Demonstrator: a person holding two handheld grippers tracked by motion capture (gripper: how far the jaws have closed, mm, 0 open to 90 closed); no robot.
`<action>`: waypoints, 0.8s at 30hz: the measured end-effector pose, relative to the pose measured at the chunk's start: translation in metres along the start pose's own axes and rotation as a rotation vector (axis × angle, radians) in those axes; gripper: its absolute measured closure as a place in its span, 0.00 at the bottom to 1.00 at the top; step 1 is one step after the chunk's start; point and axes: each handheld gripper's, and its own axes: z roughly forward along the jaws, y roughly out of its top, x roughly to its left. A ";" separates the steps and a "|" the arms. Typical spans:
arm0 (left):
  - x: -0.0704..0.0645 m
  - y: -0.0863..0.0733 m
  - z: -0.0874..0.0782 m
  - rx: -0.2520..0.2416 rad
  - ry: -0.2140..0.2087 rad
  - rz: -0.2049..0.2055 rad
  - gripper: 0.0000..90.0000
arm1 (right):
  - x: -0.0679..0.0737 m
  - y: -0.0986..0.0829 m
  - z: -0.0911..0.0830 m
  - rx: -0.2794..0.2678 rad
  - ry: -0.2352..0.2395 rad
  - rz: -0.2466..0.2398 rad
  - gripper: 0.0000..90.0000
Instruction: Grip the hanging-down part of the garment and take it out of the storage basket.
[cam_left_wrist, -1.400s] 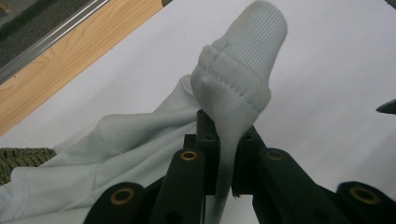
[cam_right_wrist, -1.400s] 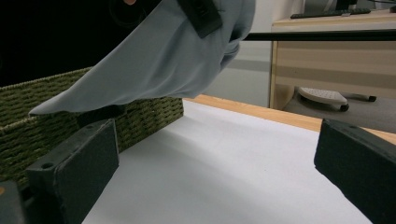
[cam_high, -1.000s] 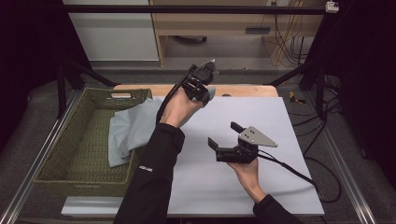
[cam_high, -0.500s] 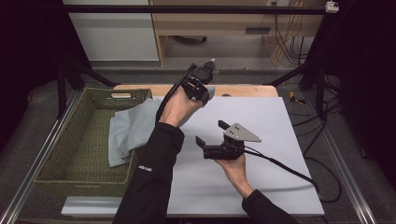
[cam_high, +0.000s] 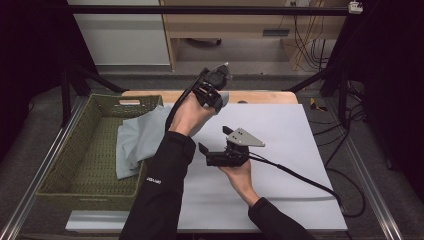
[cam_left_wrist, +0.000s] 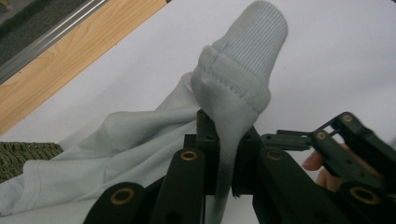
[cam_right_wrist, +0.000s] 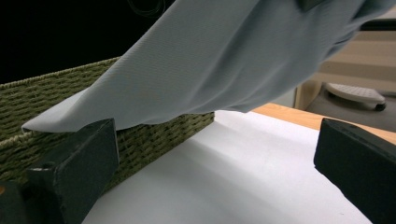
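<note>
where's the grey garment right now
The grey garment hangs over the right rim of the green woven basket at the table's left in the high view, its cuff lifted in the shut left gripper, with the open right gripper just right of it.

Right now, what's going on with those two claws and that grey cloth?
Left claw shut on the pale grey ribbed-cuff garment, lifted from the green woven basket. Right claw open, facing it. Nothing between.
</note>
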 end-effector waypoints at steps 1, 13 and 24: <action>0.000 0.000 0.000 -0.001 0.001 -0.001 0.93 | 0.002 -0.001 0.006 -0.001 0.007 -0.022 0.00; 0.001 -0.001 0.000 0.007 0.002 0.003 0.93 | 0.016 0.005 0.036 0.021 0.031 0.073 0.04; 0.004 -0.005 -0.003 0.003 0.009 -0.003 0.93 | 0.021 0.007 0.058 -0.014 0.022 0.099 0.22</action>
